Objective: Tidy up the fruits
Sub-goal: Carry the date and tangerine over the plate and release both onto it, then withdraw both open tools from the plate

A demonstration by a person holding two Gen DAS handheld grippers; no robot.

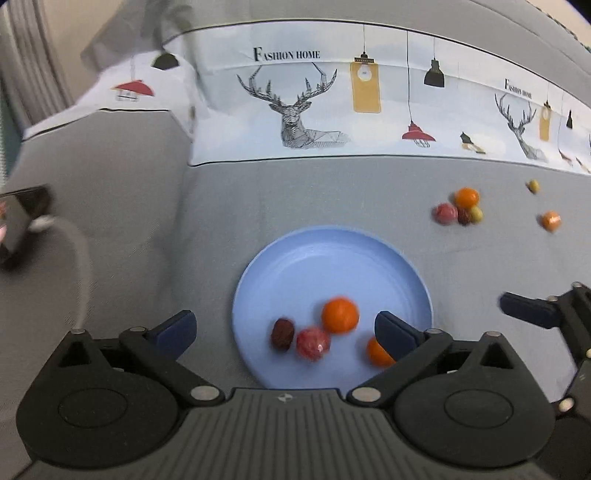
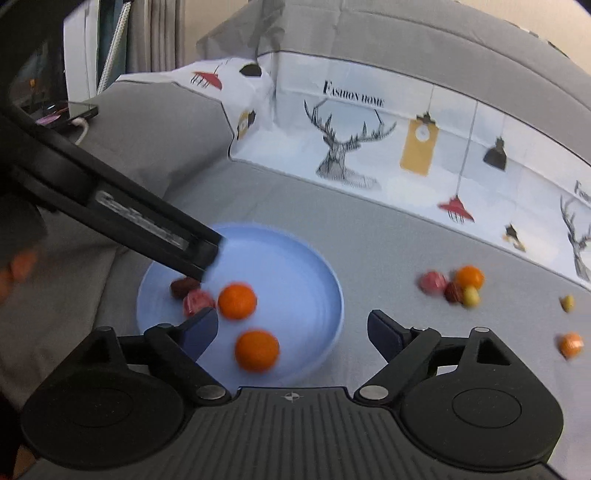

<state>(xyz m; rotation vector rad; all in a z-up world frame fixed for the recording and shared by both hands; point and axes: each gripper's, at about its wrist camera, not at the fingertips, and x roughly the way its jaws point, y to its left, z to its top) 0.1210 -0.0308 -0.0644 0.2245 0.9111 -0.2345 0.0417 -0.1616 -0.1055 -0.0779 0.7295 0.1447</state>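
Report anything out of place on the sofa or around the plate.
Six small fruits lie loose on the grey sofa cover, off the blue plate: a cluster of four touching pieces to its right, and further right a yellowish piece and an orange piece lying apart. The plate holds four. Nothing looks spilled or damaged.

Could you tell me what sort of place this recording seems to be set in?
Probably a home, likely a bed or sofa: a grey fabric cover printed with deer and lamps, curtains behind, and a phone charging on it.
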